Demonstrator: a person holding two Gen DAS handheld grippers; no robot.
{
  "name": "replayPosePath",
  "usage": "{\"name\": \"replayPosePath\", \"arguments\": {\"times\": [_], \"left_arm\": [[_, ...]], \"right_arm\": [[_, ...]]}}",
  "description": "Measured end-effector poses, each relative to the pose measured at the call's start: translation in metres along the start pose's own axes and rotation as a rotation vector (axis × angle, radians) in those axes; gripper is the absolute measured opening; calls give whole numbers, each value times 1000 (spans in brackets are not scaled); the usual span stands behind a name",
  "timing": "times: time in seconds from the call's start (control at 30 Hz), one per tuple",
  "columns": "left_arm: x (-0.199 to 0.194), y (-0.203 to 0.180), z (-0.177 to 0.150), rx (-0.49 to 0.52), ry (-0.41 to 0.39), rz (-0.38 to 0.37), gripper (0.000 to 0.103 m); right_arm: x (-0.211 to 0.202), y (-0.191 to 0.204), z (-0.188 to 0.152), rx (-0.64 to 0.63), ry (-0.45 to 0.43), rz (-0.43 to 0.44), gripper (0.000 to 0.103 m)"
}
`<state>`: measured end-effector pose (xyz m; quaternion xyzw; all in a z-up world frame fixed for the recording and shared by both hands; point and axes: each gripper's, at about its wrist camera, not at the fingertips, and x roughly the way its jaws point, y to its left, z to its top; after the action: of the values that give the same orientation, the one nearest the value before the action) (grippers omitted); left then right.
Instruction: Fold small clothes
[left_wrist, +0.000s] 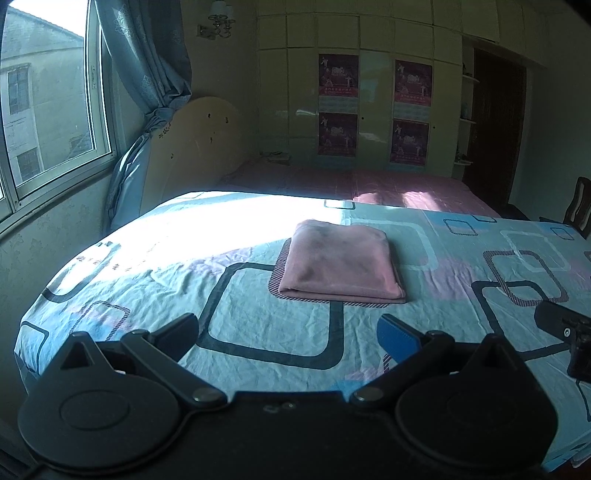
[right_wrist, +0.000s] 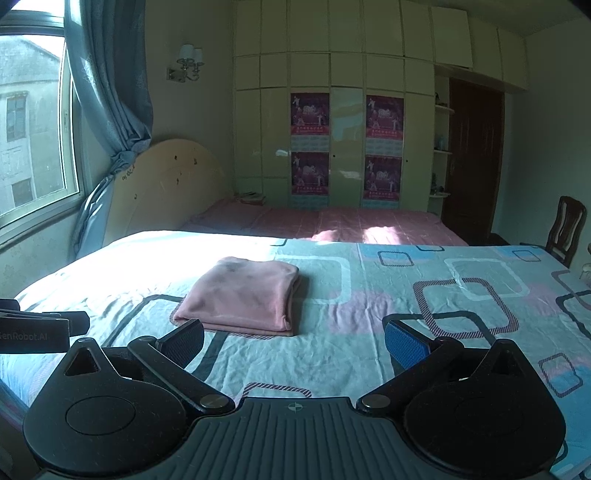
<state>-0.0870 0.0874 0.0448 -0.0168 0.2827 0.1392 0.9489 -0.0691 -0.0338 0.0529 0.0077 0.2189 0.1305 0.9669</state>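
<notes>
A pink garment (left_wrist: 341, 264) lies folded into a neat rectangle on the patterned blue sheet; it also shows in the right wrist view (right_wrist: 242, 297). My left gripper (left_wrist: 290, 334) is open and empty, held above the sheet just short of the garment. My right gripper (right_wrist: 293, 339) is open and empty, near the garment's front right corner. The right gripper's body shows at the right edge of the left wrist view (left_wrist: 569, 332). The left gripper's body shows at the left edge of the right wrist view (right_wrist: 40, 328).
The blue sheet (left_wrist: 461, 266) covers a wide surface, sunlit at the far left. Behind it lies a pink bed (right_wrist: 332, 219) with a rounded headboard (right_wrist: 166, 181). A window and curtain (right_wrist: 110, 92) stand left, a wooden chair (right_wrist: 567, 225) right.
</notes>
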Motion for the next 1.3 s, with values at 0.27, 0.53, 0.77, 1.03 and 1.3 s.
{"name": "replayPosePath", "arguments": {"times": [0.27, 0.53, 0.77, 1.03, 1.3], "left_arm": [[0, 2, 0, -1, 0, 2, 103], [0, 2, 1, -4, 3, 8, 103], [3, 1, 1, -3, 12, 5, 103], [15, -3, 2, -4, 45, -10, 103], [40, -13, 2, 14, 32, -2, 103]], "right_arm": [[2, 3, 0, -7, 2, 7, 103], [5, 4, -1, -12, 7, 15, 103], [6, 3, -1, -17, 4, 12, 103], [13, -2, -2, -6, 15, 11, 103], [30, -14, -7, 4, 53, -20, 103]]}}
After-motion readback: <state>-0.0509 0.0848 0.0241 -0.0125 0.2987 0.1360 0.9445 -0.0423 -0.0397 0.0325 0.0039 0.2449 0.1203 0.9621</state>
